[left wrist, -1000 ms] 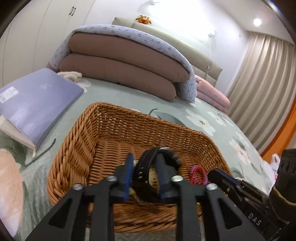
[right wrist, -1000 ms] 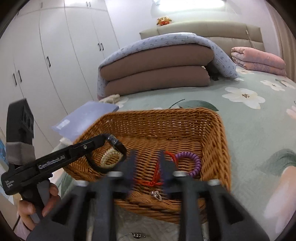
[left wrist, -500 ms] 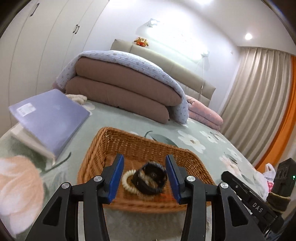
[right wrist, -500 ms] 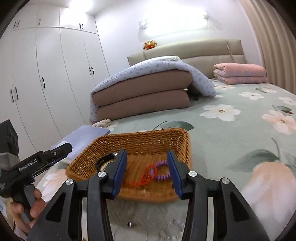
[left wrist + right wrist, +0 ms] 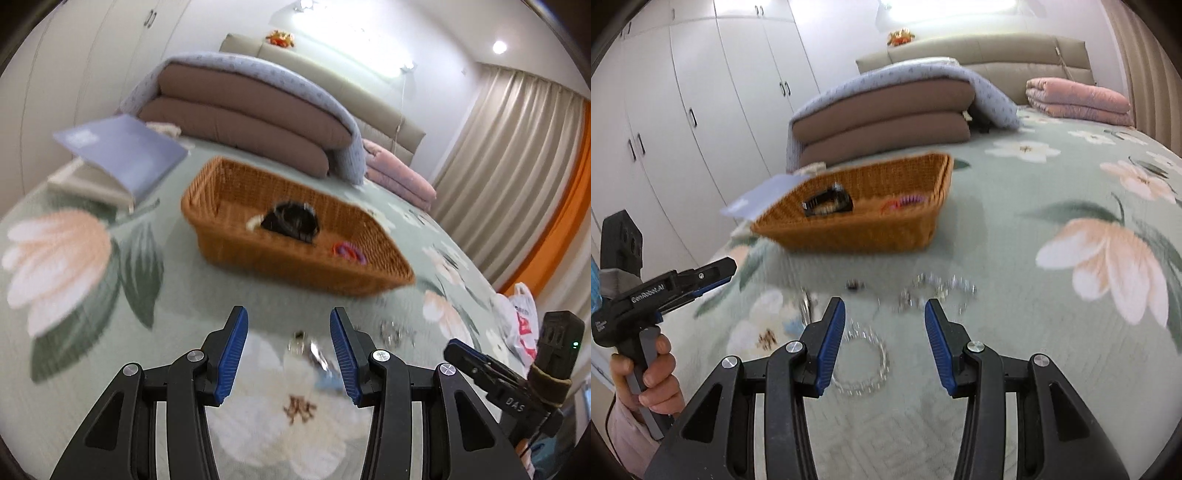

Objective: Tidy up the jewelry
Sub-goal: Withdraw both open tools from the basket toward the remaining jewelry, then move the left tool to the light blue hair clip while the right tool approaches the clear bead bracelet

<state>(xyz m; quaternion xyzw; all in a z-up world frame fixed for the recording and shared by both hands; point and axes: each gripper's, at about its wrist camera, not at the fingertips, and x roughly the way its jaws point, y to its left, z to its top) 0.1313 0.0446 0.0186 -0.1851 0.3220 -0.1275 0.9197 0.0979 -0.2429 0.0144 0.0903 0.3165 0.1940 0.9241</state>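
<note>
A brown wicker basket (image 5: 229, 236) (image 5: 849, 236) sits on the floral bedspread. In it lie a black watch band (image 5: 291, 221) (image 5: 827, 203) over a cream bracelet, and a red cord with a purple coil ring (image 5: 349, 253) (image 5: 905, 201). My left gripper (image 5: 288, 350) is open and empty, above a small silver piece (image 5: 306, 349) on the bed. My right gripper (image 5: 884, 336) is open and empty, above a silver bead bracelet (image 5: 864, 360). More silver jewelry (image 5: 934, 291) lies just ahead of it.
A purple book (image 5: 122, 155) lies on a pile left of the basket. Folded brown and blue quilts (image 5: 251, 110) and a pink blanket (image 5: 1078, 99) lie behind. White wardrobes (image 5: 683, 110) stand at left. A plastic bag (image 5: 521, 325) is at the bed's right side.
Both grippers have opened, left the watch band and red cord in the basket, and pulled back to the near part of the bed over the loose silver jewelry.
</note>
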